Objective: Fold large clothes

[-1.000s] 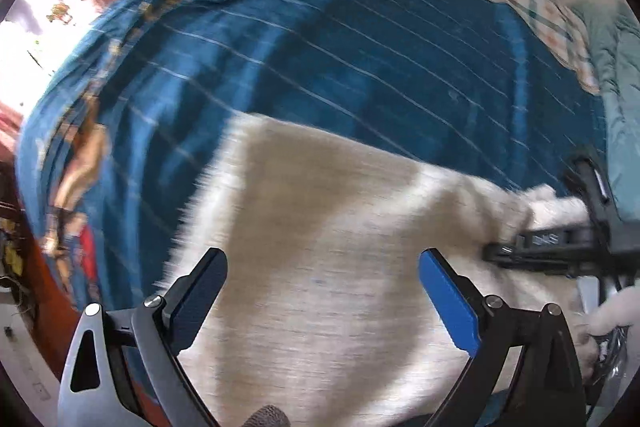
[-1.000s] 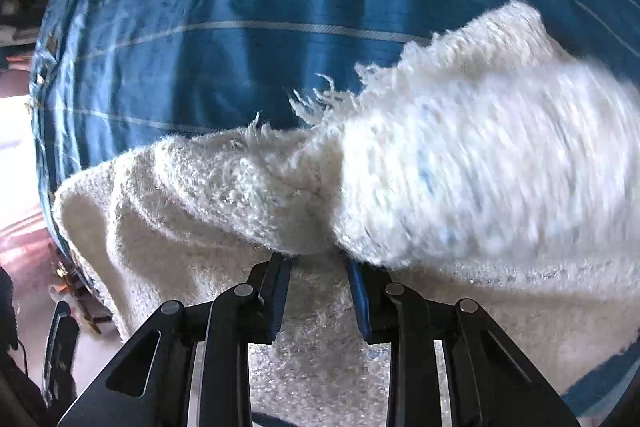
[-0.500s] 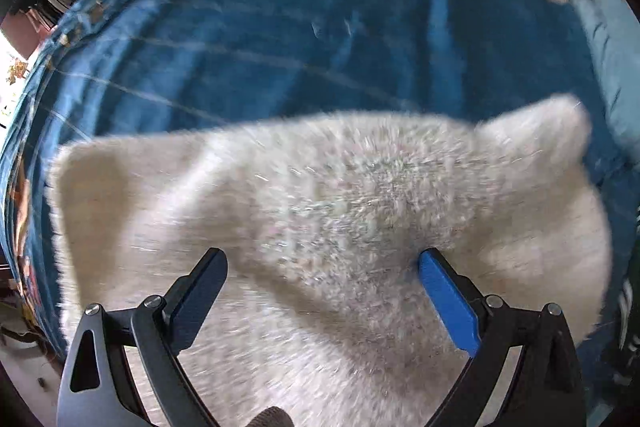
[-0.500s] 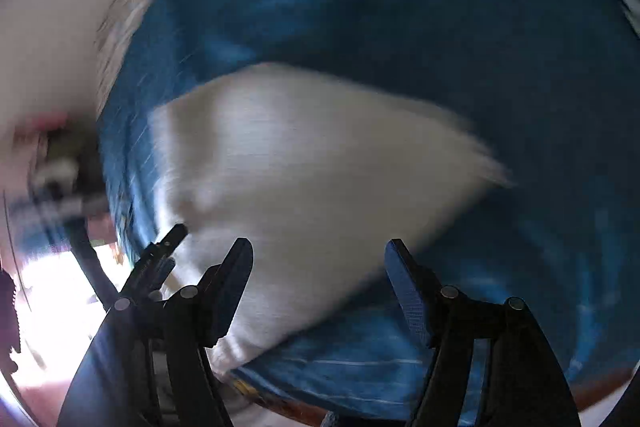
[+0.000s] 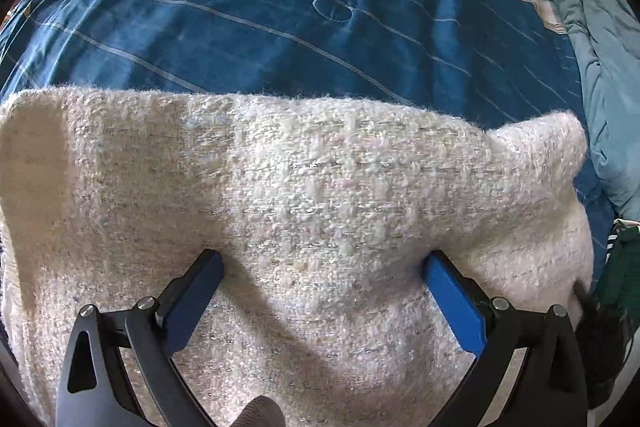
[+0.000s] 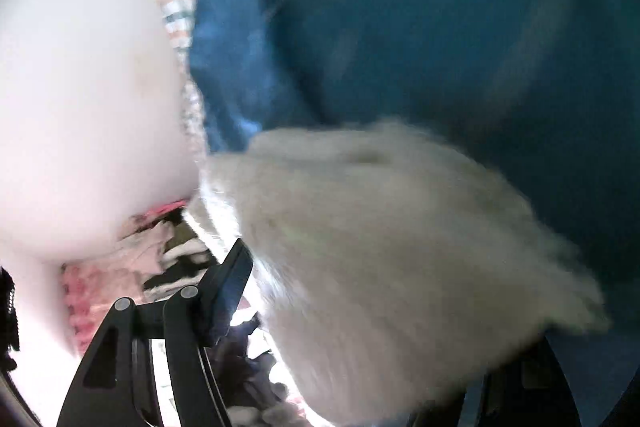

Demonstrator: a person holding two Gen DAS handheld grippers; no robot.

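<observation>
Now the cream woolly knit garment is lying folded across the lower half of the left wrist view, its fuzzy top edge running straight across the blue striped bedspread, with one corner poking up at the right. The left gripper is pointing down at it with its blue pads spread wide and resting on or just over the knit, pinching nothing. In the blurred right wrist view the right gripper is standing open; the garment is filling the gap between its jaws and hiding the right-hand one, and I cannot tell whether it is touching them. The step looks like settling the fold. Doing it well means pressing the layers flat, tucking that raised corner level with the edge, and keeping the open pads from snagging the loose weave.
</observation>
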